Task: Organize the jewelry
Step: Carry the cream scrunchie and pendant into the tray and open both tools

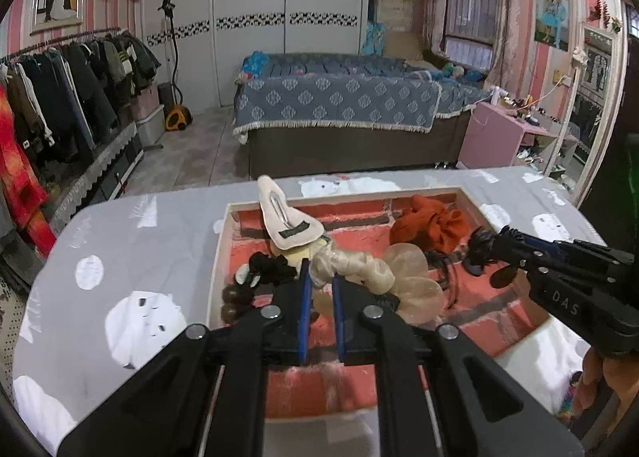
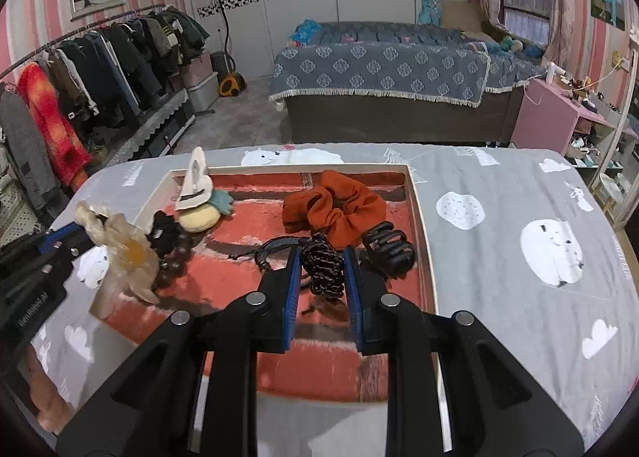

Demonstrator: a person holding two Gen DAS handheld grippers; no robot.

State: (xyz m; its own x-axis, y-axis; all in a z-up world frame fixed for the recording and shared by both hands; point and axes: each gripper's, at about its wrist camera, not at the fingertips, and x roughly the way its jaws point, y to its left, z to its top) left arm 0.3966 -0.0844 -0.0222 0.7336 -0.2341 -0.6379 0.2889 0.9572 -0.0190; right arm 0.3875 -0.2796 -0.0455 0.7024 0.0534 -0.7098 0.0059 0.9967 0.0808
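Left tongs (image 1: 319, 277) clamped on cream braided hair tie (image 1: 351, 267) joined to translucent flower clip (image 1: 411, 277), lifted above left side of tray (image 1: 223, 257) on table (image 1: 159, 241). Right tongs (image 2: 321, 257) pinched on black coiled hair tie (image 2: 322, 269), over tray beside orange scrunchie (image 2: 335, 209) and black claw clip (image 2: 387, 249).
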